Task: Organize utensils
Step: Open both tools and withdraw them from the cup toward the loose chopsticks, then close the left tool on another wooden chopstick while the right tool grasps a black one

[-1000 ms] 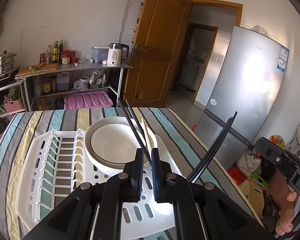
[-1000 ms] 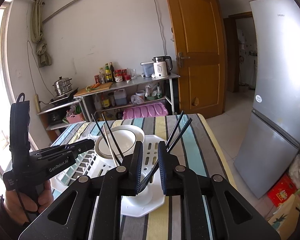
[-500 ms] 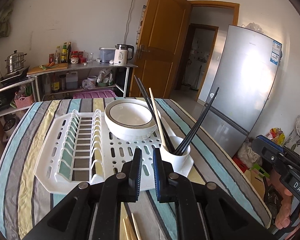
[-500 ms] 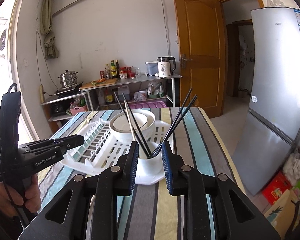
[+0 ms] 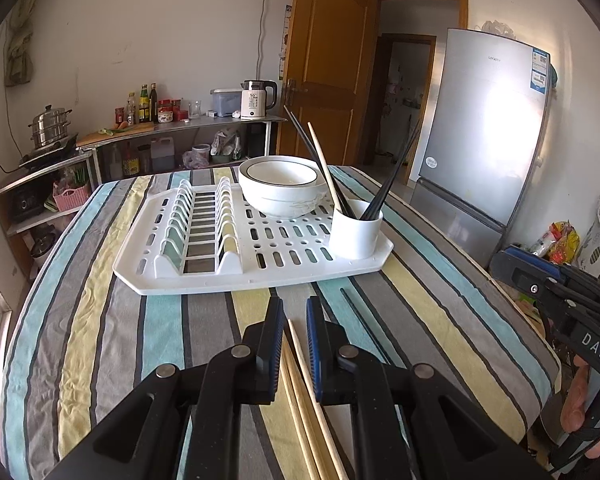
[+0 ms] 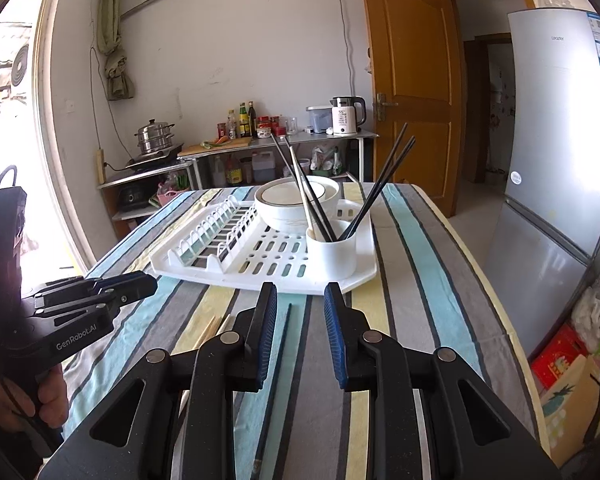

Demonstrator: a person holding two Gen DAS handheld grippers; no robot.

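A white cup (image 5: 356, 232) at the rack's right corner holds several black chopsticks (image 5: 388, 184) and one wooden one (image 5: 324, 164). The white drying rack (image 5: 220, 276) also carries stacked white bowls (image 5: 280, 184). My left gripper (image 5: 294, 312) hovers over the striped cloth, all but shut, with nothing gripped. Loose wooden chopsticks (image 5: 304, 368) lie on the cloth under it. My right gripper (image 6: 300, 292) is open above a black chopstick (image 6: 282, 340) that lies flat on the table, and its pads do not touch it. The left gripper (image 6: 150, 280) shows at the left of the right wrist view.
The striped table (image 6: 440, 280) drops off at the right, with a silver fridge (image 5: 488, 128) and bags on the floor beyond. A wooden door (image 5: 328, 64) and a metal shelf with a kettle (image 5: 256, 100) stand behind the table. A hand (image 6: 24, 404) holds the left gripper.
Both grippers have pulled back from the cup to the near part of the table and sunk a little. The right jaws have widened. The chopsticks stay in the cup.
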